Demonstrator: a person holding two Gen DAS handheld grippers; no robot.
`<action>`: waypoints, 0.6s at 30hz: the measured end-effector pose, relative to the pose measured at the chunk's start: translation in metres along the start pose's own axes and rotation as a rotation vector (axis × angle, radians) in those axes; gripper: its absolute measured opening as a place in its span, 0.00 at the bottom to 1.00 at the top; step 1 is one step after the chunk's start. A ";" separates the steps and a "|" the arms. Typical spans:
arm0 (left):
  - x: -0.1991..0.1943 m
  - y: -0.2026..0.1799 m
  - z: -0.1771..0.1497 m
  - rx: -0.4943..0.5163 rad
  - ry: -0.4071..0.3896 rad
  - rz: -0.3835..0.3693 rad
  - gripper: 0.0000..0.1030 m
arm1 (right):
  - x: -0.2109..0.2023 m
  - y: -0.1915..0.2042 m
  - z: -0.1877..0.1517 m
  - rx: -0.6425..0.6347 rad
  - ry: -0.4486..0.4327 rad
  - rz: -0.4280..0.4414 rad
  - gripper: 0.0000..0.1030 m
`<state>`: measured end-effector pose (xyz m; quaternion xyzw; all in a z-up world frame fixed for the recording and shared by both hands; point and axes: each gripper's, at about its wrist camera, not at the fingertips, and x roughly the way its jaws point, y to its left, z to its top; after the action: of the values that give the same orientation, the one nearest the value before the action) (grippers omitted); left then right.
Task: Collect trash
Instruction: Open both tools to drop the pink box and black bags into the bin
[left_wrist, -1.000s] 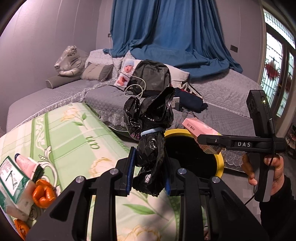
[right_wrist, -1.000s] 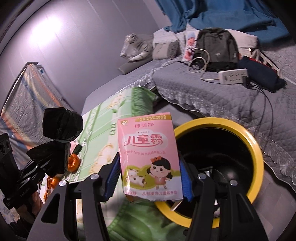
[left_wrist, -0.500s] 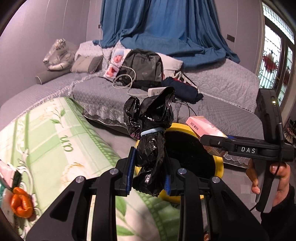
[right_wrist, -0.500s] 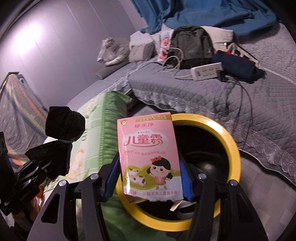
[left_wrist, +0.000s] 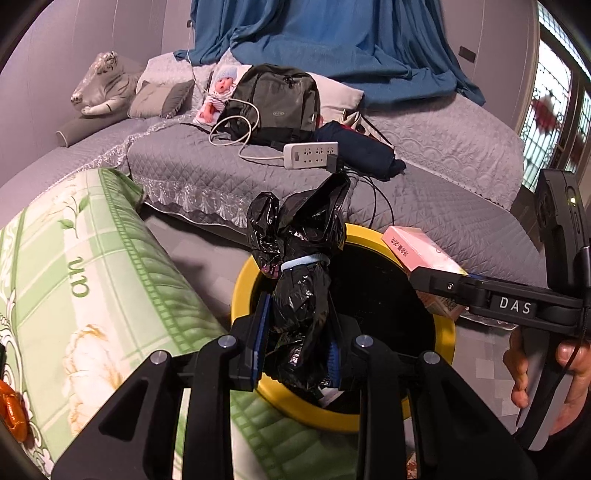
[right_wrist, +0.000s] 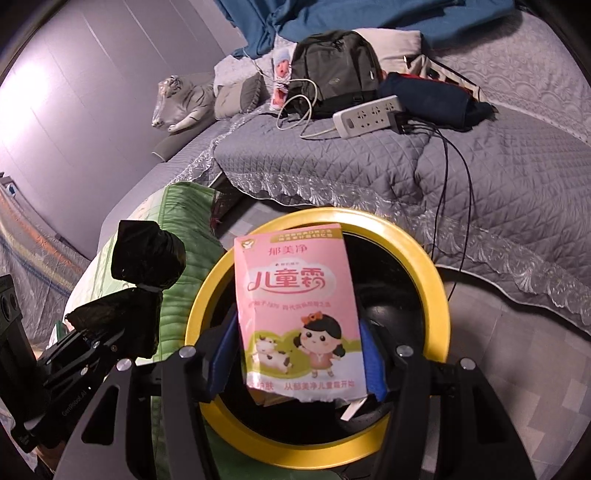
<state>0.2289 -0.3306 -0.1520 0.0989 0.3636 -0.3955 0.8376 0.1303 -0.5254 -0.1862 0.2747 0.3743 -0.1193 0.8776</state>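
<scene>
Both pieces of trash hang over the yellow-rimmed bin (right_wrist: 436, 291), which stands on the floor between the grey quilted bed (left_wrist: 461, 206) and the green floral mat (left_wrist: 110, 280). The left gripper (left_wrist: 295, 354) has its jaws closed on the black tied bag (left_wrist: 299, 280), the blue pads pinching its lower half while the knotted top stands up above them. In the left wrist view the bag sits over the bin's near left rim. The right gripper (right_wrist: 295, 365) has its jaws clamped on the sides of the pink carton (right_wrist: 295, 314), which stands upright over the middle of the dark opening; the carton's torn lower edge hangs just below the pads.

The step in hand, as I judge it, is the drop. To do it well, bring the black bag further in from the rim toward the bin's centre before letting go, since from where it hangs it could catch the yellow edge and tip out onto the mat. The carton looks well placed already; spread those jaws fully so it falls straight and does not cling to one pad. Releasing one item at a time should keep them from colliding, and both grippers should stay clear of the power strip's cable (right_wrist: 458, 173) that trails off the bed's edge beside the bin
</scene>
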 end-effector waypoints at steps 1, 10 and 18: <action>0.002 0.000 0.000 -0.009 0.002 0.004 0.28 | 0.001 -0.002 0.001 0.002 0.002 -0.006 0.57; -0.018 0.028 -0.008 -0.145 -0.061 0.072 0.92 | 0.001 -0.021 0.003 0.068 -0.004 -0.054 0.64; -0.049 0.038 -0.007 -0.143 -0.122 0.094 0.92 | -0.011 -0.007 -0.002 0.060 -0.035 -0.016 0.74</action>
<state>0.2328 -0.2731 -0.1277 0.0315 0.3339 -0.3344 0.8807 0.1186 -0.5300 -0.1824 0.2957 0.3572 -0.1422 0.8745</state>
